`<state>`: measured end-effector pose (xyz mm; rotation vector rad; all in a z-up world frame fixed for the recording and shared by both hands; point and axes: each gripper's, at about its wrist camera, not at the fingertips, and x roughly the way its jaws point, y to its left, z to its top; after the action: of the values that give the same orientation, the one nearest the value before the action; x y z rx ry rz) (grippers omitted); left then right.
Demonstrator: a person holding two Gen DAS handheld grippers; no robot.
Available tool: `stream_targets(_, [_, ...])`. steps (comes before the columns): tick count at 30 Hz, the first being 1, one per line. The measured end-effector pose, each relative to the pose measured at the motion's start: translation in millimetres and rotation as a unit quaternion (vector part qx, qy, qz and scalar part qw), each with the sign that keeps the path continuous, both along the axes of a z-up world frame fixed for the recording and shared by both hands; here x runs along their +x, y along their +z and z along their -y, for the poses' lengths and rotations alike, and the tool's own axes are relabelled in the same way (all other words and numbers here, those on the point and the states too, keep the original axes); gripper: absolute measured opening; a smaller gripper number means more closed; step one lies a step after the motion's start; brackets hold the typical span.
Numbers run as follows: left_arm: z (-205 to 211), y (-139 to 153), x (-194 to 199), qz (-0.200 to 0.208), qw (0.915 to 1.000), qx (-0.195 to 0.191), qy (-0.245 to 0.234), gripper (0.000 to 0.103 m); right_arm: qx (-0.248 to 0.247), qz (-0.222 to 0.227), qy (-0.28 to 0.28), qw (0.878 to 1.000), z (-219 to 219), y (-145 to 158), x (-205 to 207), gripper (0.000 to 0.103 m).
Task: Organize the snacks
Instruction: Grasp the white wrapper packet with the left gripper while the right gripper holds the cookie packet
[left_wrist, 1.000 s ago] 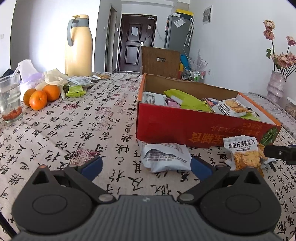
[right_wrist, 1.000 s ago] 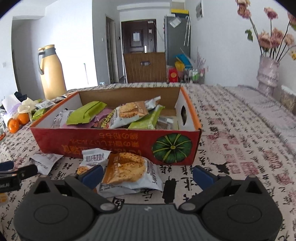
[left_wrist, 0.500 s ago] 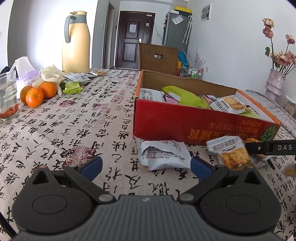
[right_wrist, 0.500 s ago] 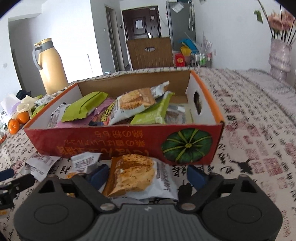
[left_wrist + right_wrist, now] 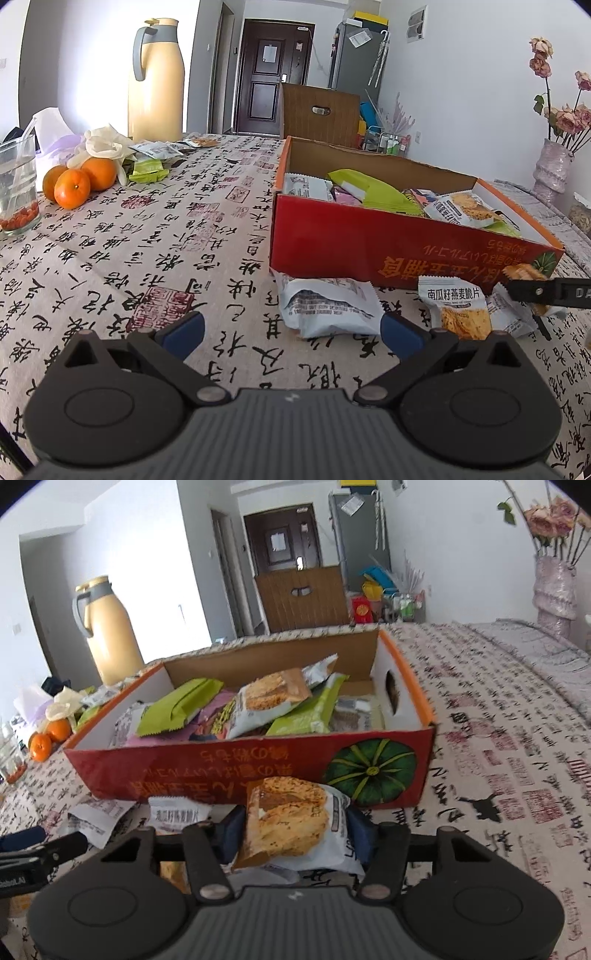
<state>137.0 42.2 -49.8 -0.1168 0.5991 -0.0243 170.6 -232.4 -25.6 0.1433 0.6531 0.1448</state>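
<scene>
Foil snack packet gripped upright in closing right tongs, long axis vertical, left tongs wide, empty.

Likely a home: a cloth-covered table, thermos, flower vase, front door.

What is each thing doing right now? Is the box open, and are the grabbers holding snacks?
Red box: open on top, partly filled with snack packets.
Right gripper: jaws have just been closing, now pinched on the oat crisp packet.
Left gripper: open, holding nothing.
Grey-white packet: lying on the tablecloth outside the box.
Glass: upright, liquid with red berries at the bottom.
Thermos: upright, lid on.
</scene>
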Motion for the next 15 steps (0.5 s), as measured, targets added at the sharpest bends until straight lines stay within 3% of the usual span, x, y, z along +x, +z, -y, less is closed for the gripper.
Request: stream_targets(15, [23.5, 24.0, 27.8, -0.043, 0.9986, 0.031, -0.003, 0.103, -0.001, 0.021, -0.039, 0.999, 27.8, 4.2, -21.6, 0.057])
